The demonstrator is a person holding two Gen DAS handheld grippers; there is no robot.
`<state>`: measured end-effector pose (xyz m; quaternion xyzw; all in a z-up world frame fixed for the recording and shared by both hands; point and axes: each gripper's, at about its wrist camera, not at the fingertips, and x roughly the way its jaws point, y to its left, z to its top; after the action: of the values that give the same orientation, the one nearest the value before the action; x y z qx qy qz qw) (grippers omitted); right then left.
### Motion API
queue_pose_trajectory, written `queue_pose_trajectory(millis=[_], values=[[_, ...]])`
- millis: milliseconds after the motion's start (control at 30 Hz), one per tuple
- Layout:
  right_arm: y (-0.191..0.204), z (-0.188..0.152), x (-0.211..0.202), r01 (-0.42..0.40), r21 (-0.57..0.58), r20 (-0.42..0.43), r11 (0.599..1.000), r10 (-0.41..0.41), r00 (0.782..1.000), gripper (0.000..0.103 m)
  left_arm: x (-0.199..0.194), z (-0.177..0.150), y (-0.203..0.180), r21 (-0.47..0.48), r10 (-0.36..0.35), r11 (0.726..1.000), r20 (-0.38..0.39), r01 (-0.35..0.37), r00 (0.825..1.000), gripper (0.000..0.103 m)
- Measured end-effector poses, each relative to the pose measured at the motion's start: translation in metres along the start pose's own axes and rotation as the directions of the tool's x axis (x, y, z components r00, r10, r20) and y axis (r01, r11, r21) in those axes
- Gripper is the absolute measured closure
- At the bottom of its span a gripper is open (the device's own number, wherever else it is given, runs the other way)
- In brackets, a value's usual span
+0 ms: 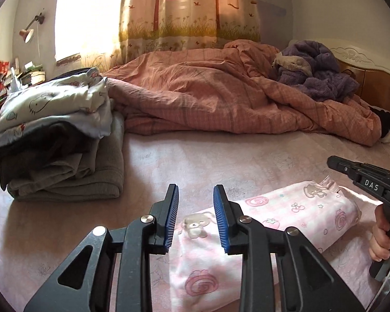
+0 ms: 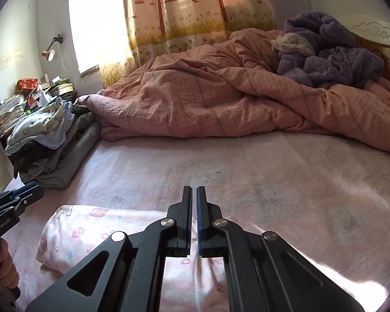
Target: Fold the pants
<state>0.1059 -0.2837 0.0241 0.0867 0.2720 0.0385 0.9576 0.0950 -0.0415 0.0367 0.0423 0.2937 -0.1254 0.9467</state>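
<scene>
**Folded pants on the bed, both tongs clear**

The pink printed pants lie folded on the pink bedsheet, near its front edge. Above them, the left gripper has its jaws apart with nothing between. The right gripper is closed, empty. A clothes pile sits well apart.
</scene>
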Motion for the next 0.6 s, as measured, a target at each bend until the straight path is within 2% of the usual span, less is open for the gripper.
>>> queue_pose_trajectory(millis=[33,100,167,267,333,400,500,600], values=[[0.006,0.000,0.003,-0.016,-0.005,-0.015,1.000,0.016,1.000,0.103,0.004,0.000,-0.006,0.009,0.002,1.000,-0.004,-0.002,1.000,0.076],[0.015,-0.002,0.012,-0.035,0.002,-0.051,0.999,0.035,0.998,0.103,0.018,-0.001,-0.015,0.030,0.068,0.997,-0.024,-0.067,0.997,0.076],[0.019,-0.008,0.026,-0.013,0.000,-0.089,1.000,0.013,0.996,0.102,0.035,-0.008,-0.015,0.030,0.112,0.993,-0.057,-0.111,0.992,0.077],[0.013,-0.023,0.052,0.045,0.013,-0.179,0.999,-0.042,0.983,0.102,0.063,-0.024,0.003,-0.033,0.118,0.992,-0.158,-0.124,0.980,0.078],[0.000,-0.029,0.064,0.038,0.078,-0.232,0.996,-0.019,0.973,0.103,0.078,-0.030,0.017,-0.107,0.051,0.991,-0.230,-0.077,0.972,0.078],[-0.009,-0.031,0.065,0.018,0.127,-0.234,0.992,0.012,0.972,0.103,0.077,-0.032,0.016,-0.113,0.053,0.990,-0.229,-0.080,0.972,0.076],[-0.008,-0.034,0.067,0.014,0.121,-0.236,0.993,0.015,0.972,0.103,0.075,-0.034,0.004,-0.055,0.106,0.991,-0.214,-0.120,0.971,0.076],[-0.007,-0.034,0.067,0.013,0.120,-0.236,0.993,0.016,0.972,0.103,0.069,-0.034,0.008,-0.080,0.086,0.991,-0.192,-0.103,0.978,0.076]])
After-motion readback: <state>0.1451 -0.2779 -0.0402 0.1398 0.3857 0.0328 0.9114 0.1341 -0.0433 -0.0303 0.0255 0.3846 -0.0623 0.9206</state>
